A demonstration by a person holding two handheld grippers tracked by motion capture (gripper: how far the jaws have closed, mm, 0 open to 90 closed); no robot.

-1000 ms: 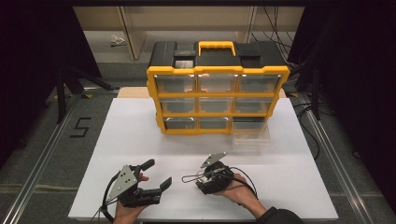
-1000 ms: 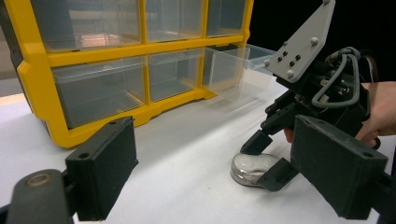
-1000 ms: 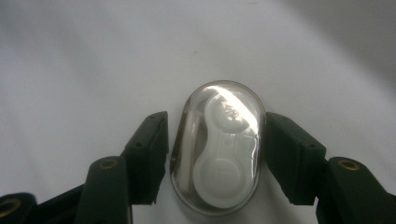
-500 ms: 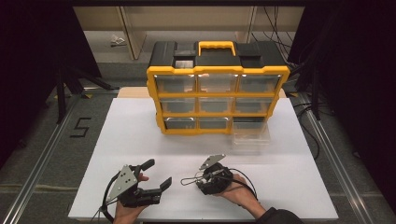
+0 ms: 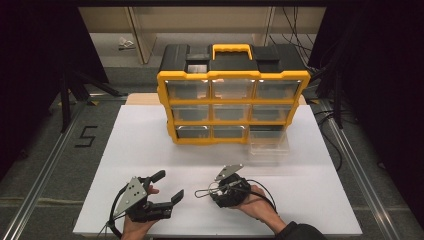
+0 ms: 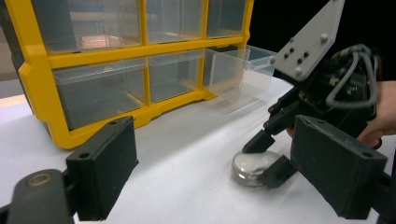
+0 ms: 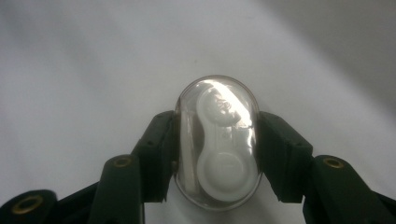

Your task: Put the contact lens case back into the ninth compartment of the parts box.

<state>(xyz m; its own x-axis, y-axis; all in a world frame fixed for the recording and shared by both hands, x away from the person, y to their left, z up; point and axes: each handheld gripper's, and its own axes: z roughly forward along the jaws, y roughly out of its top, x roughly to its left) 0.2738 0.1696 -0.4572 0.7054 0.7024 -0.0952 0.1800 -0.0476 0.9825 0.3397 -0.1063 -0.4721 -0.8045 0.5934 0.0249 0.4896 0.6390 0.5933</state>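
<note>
A yellow drawer organiser [image 5: 232, 105] is standing at 12 o'clock on the white table [image 5: 125, 150]. At 5 o'clock the right gripper [image 7: 217, 144] is clamping a clear oval case [image 7: 217, 142] against the tabletop. At 7 o'clock the left gripper [image 5: 162, 185] is resting with jaws spread, holding nothing.

Desk [image 5: 125, 150]: matt white board, smooth. Organiser frame [image 5: 233, 76]: glossy yellow plastic, with a black plastic top; its drawers [image 6: 98, 91] are clear, slightly hazy plastic, as is the pulled-out drawer [image 6: 240, 70] near the far right corner. Oval case [image 7: 217, 140]: clear glossy plastic over a smooth white insert. Right gripper [image 7: 217, 154]: matt black ribbed pads. Left gripper [image 6: 224, 168]: matt black, grainy blocks with brass-coloured inserts. Plate [image 6: 310, 42]: dull grey metal.
</note>
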